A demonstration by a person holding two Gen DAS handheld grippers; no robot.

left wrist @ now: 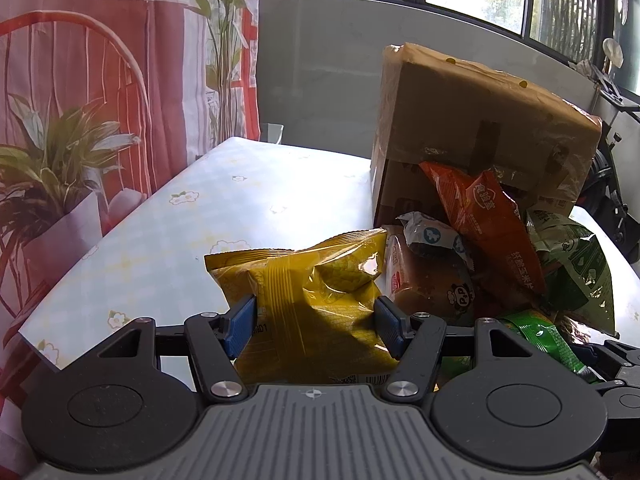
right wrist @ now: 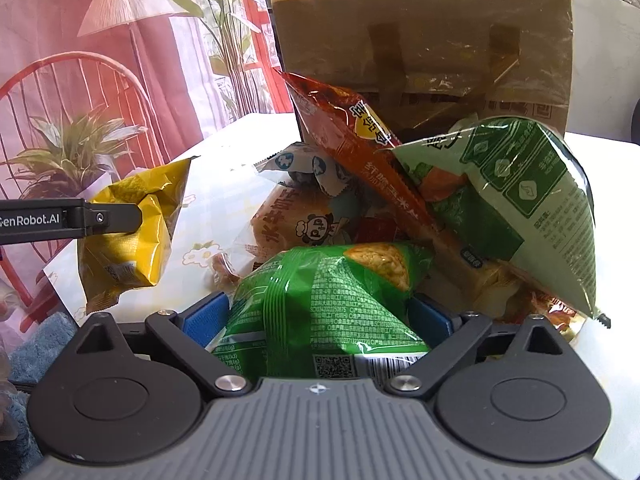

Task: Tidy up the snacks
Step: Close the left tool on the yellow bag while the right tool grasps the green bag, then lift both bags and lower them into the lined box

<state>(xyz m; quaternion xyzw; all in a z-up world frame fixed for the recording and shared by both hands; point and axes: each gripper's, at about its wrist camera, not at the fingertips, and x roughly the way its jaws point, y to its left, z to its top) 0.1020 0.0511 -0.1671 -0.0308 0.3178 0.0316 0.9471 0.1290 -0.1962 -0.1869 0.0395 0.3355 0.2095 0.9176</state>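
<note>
Left wrist view: left hand-held gripper (left wrist: 315, 322) angled down toward table (left wrist: 248, 200), blue pads (left wrist: 243, 325) pressed into both sides of yellow snack bag (left wrist: 308, 300), wrapper creased at the contact; bag clamped and carried clear of the tabletop. Right wrist view confirms: same bag hanging from a black finger entering from the left edge, off the table surface, apart from the pile. Right hand-held gripper (right wrist: 326, 318) likewise tilted downward, jaws spread wide; green snack bag (right wrist: 320, 304) lying between them, gap visible at the left pad, contact at the right pad not resolvable; read as released, bag resting on the heap. Pile ahead of right hand-held gripper: orange chip bag (right wrist: 360, 144) leaning against cardboard box (right wrist: 424, 40), pale green bag (right wrist: 512, 200) at right, panda-print bread pack (right wrist: 304, 220) and small white wrapped snack (right wrist: 304, 168) beneath. Box upright on the table's far side, touching the pile. Curtain with printed plant (left wrist: 60, 152) at left of table.
</note>
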